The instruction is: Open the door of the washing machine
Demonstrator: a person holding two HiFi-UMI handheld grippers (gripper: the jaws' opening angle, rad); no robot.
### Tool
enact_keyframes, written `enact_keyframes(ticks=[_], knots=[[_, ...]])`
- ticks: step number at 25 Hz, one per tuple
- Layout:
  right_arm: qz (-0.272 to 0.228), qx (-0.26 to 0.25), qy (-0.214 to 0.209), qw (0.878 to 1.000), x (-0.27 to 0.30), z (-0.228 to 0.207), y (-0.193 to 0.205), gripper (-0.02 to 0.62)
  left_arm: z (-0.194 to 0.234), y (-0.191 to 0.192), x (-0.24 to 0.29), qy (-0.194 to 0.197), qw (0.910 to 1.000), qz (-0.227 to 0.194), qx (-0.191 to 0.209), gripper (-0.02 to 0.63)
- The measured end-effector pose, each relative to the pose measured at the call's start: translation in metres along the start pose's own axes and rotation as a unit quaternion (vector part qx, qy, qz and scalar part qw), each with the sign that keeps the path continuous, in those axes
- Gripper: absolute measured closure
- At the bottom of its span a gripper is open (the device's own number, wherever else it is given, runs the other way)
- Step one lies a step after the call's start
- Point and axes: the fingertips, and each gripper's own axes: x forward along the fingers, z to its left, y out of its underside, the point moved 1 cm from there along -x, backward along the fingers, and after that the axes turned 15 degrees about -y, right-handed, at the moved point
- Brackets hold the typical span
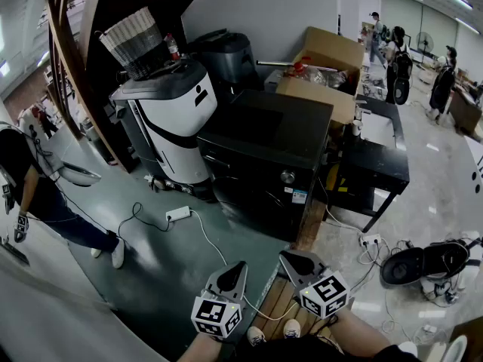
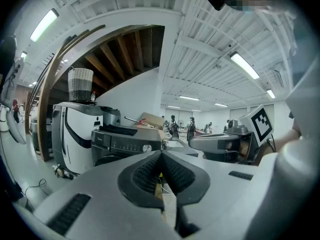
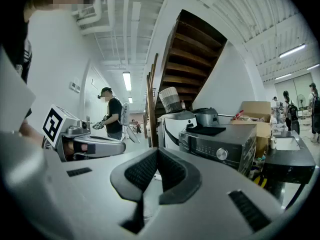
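**Two sets of jaws closed on nothing, washing machine [image 1: 264, 153] well ahead**

Both of my grippers sit low at the bottom of the head view, side by side and close to my body. My left gripper [image 1: 240, 267] and my right gripper [image 1: 287, 258] both point forward, tipped only slightly downward. In the left gripper view, the ribbed pads of my left gripper [image 2: 161, 156] meet tip to tip with nothing between them. In the right gripper view, my right gripper [image 3: 157, 154] is the same: jaws together and empty.

The washing machine is a black box standing on the floor [image 1: 173, 270] in front of me, well apart from both grippers. Its flat top faces up, and its front panel carries a round silver knob [image 1: 287, 177] near the upper right corner. The door [image 1: 245, 194] is on that dark front; as far as I can tell it lies flush, and neither gripper touches it. From my left gripper the machine [image 2: 125, 144] shows just left of centre; from my right gripper it [image 3: 220, 144] shows to the right.

Just beside the washing machine, on its left, stands a white machine [image 1: 170, 119] with a woven basket [image 1: 134, 42] on top. Behind it, to the right, is an open cardboard box [image 1: 321, 74], and a black desk [image 1: 377, 164] stands beside its right flank. A white power strip [image 1: 178, 214] lies on the floor in front of the white machine, its cable running toward me. A person [image 1: 34, 191] stands at the far left.
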Motion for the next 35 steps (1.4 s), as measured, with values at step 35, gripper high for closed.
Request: enact_keyframes(ticks=[35], knots=[[-0.025, -0.003, 0.002, 1.000, 0.016, 0.018, -0.002, 0.574, 0.023, 0.004, -0.012, 0.012, 0.9997, -0.018, -0.010, 0.584]])
